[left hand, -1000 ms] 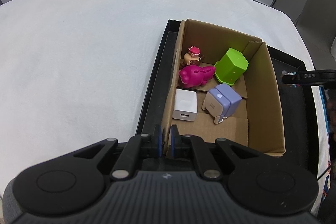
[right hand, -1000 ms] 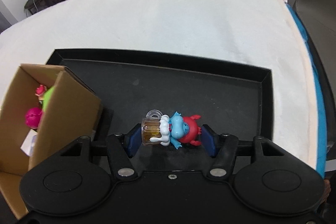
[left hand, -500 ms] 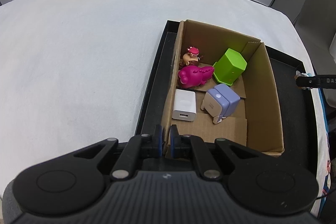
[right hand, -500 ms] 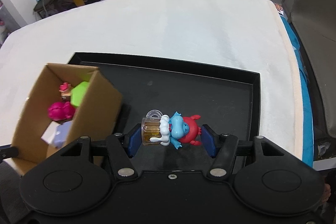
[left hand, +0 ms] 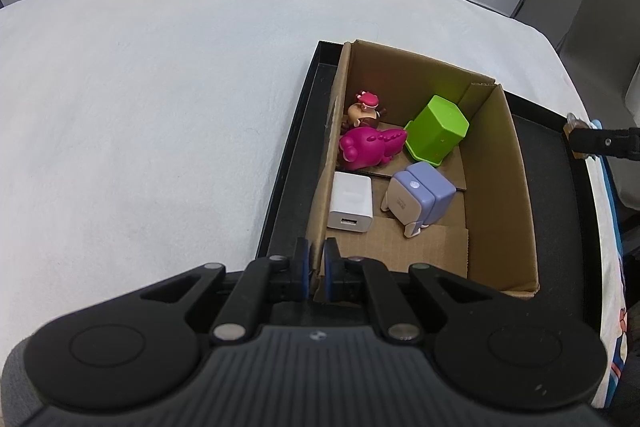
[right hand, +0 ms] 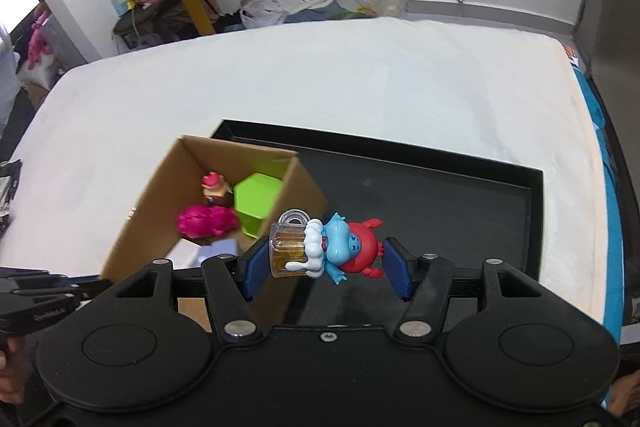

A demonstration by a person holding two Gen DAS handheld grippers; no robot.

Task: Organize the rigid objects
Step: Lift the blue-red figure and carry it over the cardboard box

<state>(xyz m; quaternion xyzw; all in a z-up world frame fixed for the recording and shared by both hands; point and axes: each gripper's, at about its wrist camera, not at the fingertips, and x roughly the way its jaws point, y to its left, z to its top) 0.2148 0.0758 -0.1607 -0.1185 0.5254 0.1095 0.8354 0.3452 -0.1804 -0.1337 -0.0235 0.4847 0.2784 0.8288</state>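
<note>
My right gripper (right hand: pixel 325 263) is shut on a blue and red figurine with a beer mug (right hand: pixel 328 249), held in the air above the black tray (right hand: pixel 440 211), just right of the cardboard box (right hand: pixel 160 195). My left gripper (left hand: pixel 316 267) is shut on the near left wall of the cardboard box (left hand: pixel 496 195). The box holds a magenta toy (left hand: pixel 370 147), a small brown figurine (left hand: pixel 364 109), a green block (left hand: pixel 438 133), a white charger (left hand: pixel 351 202) and a lilac charger (left hand: pixel 420 197). The right gripper's tip (left hand: pixel 576 143) shows at the right edge of the left wrist view.
The box stands in the left end of the black tray (left hand: pixel 292 163), which lies on a white padded table (left hand: pixel 160 107). The table's right edge with a blue border (right hand: pixel 612 211) is close to the tray. The room's floor and furniture lie beyond.
My right gripper has risen with the figurine and now looks down into the box from higher up. The left gripper has kept its hold on the box wall.
</note>
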